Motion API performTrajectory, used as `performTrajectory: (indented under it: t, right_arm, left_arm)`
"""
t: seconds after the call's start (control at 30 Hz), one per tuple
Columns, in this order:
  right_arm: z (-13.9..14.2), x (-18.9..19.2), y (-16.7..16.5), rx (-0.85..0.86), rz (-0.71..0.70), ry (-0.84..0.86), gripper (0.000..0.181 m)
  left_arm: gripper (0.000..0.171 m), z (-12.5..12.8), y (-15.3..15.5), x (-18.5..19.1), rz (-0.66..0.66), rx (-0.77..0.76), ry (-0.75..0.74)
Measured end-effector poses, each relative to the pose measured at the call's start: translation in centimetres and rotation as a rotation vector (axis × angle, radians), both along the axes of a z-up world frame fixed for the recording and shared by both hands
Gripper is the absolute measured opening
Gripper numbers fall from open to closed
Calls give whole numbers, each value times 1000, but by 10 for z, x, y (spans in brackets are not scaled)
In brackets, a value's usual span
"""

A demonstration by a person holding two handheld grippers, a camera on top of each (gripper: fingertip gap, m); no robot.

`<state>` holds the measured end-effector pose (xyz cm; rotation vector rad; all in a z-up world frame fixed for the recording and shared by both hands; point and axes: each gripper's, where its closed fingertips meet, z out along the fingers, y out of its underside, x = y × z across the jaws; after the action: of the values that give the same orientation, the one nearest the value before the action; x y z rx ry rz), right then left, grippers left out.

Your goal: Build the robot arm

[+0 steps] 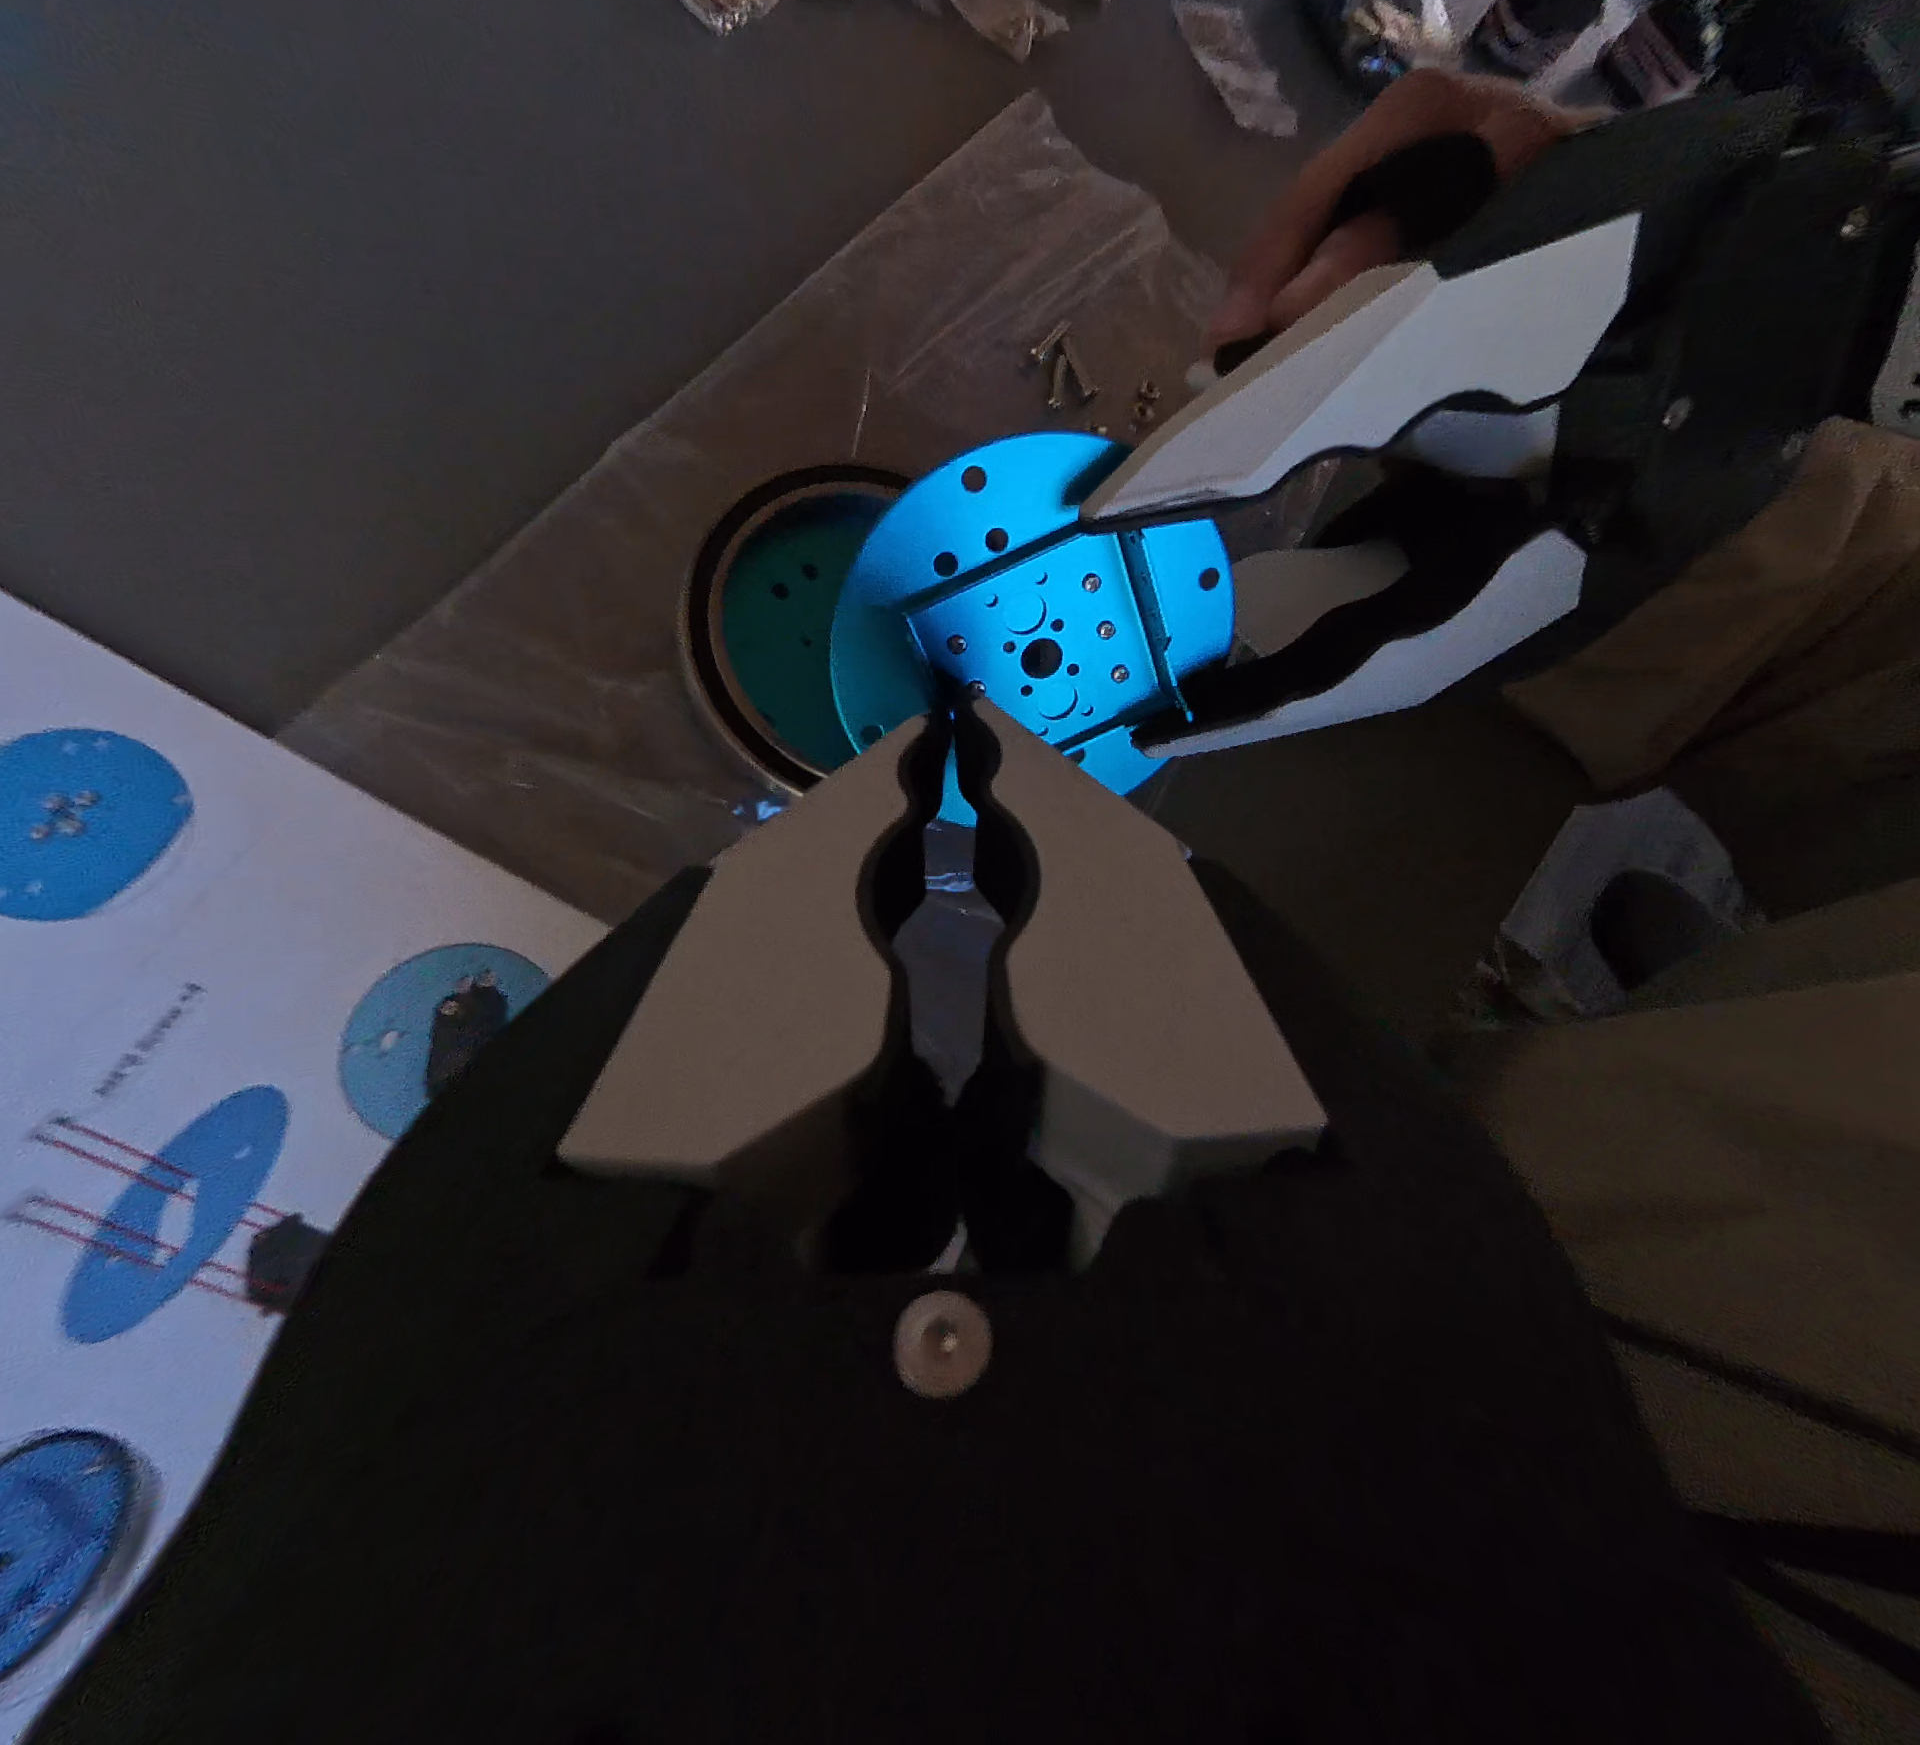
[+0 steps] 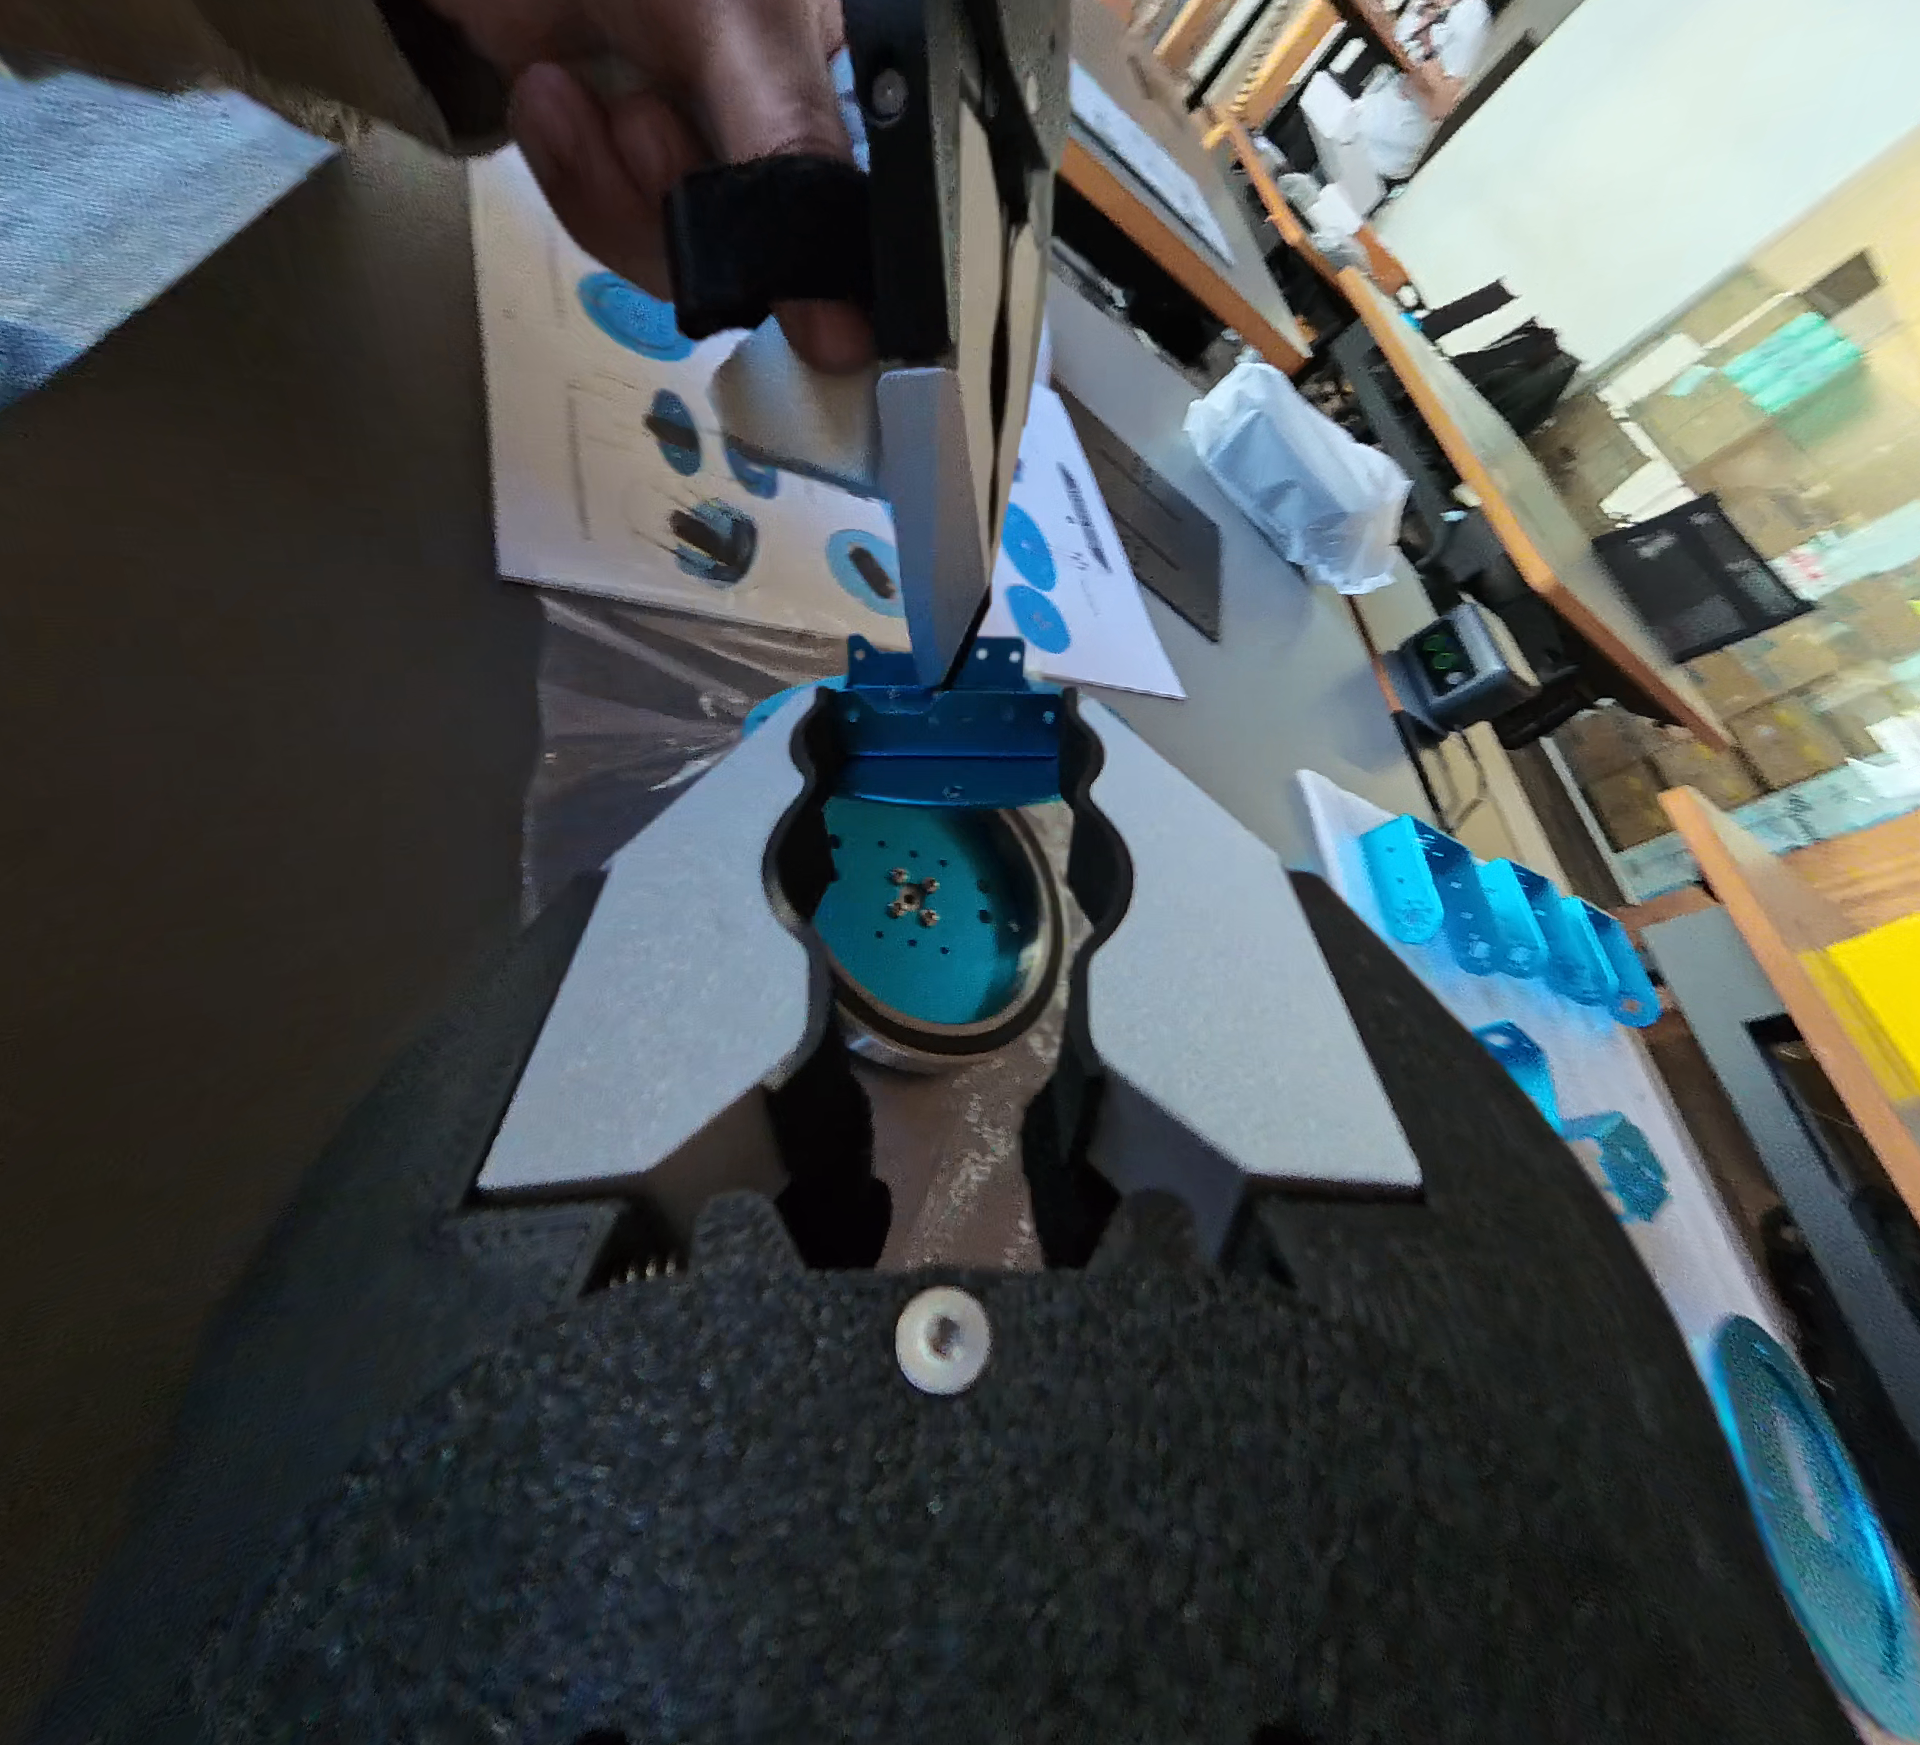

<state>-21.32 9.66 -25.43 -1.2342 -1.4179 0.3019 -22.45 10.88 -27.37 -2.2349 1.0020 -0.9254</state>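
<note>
Up close, the left claw [image 1: 951, 708] is pinched thin on the edge of a blue bracket [image 1: 1049, 646] mounted on a blue disc [image 1: 935, 532], both lifted off the table [image 1: 312, 241]. From the opposite side the right claw [image 2: 945, 739] grips the same bracket across its width, its two fingers bearing on the bracket's ends. Just beyond the left claw's tips a teal disc [image 1: 790, 625] sits inside a metal ring [image 1: 698, 646] on a clear plastic sheet [image 1: 644, 552]. Left of that claw lies a printed sheet [image 1: 156, 1020]; loose screws [image 1: 1065, 365] lie farther ahead.

A disc [image 1: 1039, 615] with a bracket [image 1: 1049, 635] on it sits between two claws. Behind it, a ring-shaped part [image 1: 748, 615] lies on a plastic sheet [image 1: 582, 656] on the bench [image 1: 416, 241]. Printed sheets [image 1: 156, 1020] lie left.
</note>
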Motion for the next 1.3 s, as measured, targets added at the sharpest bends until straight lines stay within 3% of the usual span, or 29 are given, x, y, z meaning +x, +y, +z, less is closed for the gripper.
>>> performTrajectory:
  t: [0.13,0.27,0.4,0.5,0.77,1.3]
  right_arm:
    - [-7,7,17,-4,-103,-19,41]
    - [-18,15,28,-172,-149,17,41]
    - [-30,14,25,-363,-118,35,40]
    - [-35,15,21,-380,-95,5,40]
    - [-46,20,21,-413,-69,-15,40]
    - [-58,24,27,-482,-72,-66,40]
  left_arm:
    - [1,-4,16,4,-77,-11,245]
    - [0,-13,25,7,-104,-160,377]
    - [0,-23,26,5,-115,-232,508]
    - [1,-26,22,6,-123,-228,575]
    - [1,-34,22,9,-117,-214,653]
    - [2,-45,22,8,-110,-245,644]
